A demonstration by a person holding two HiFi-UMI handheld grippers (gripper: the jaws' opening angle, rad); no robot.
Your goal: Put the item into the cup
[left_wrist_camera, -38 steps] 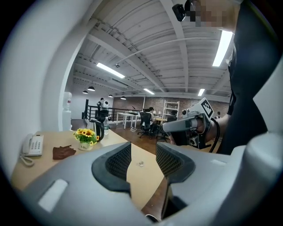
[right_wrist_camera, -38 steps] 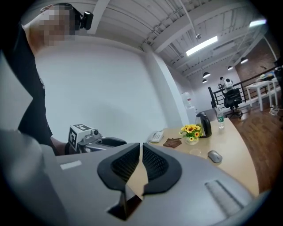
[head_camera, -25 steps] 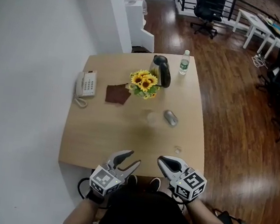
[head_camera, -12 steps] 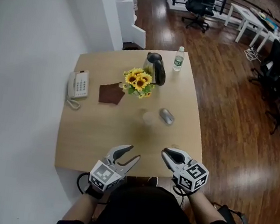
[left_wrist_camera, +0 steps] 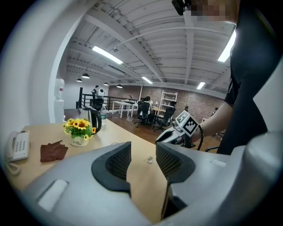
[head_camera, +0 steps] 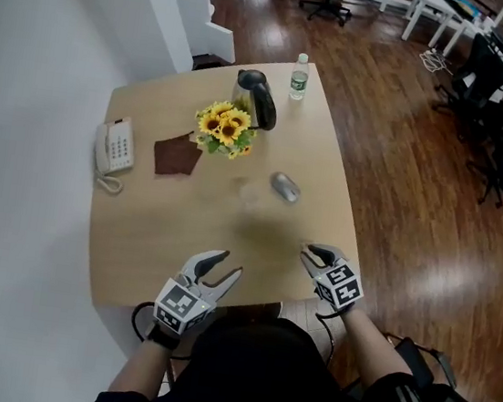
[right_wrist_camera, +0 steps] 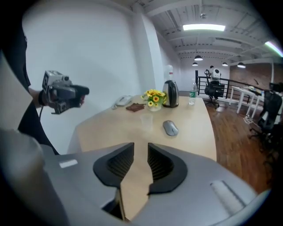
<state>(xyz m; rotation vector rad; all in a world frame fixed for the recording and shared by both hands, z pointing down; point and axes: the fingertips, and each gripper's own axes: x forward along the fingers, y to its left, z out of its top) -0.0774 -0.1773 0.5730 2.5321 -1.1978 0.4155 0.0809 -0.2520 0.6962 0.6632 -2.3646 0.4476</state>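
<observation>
Left gripper (head_camera: pixel 227 267): jaws apart, empty. Right gripper (head_camera: pixel 316 254): jaws have just been opening, nothing between. Small item (left_wrist_camera: pixel 150 159) lies on table (head_camera: pixel 155 238) near right gripper. Clear cup (right_wrist_camera: pixel 146 120) farther. Vase (left_wrist_camera: pixel 78 141) reads "Life".

Yellow sunflowers (head_camera: pixel 225 128) on tan table (head_camera: pixel 135 245). Blk kettle (head_camera: pixel 257 100) just beside them, brown cloth (head_camera: pixel 177 154) opposite; clear cup (right_wrist_camera: pixel 146 120), grey mouse (head_camera: pixel 284 187) nr them.
</observation>
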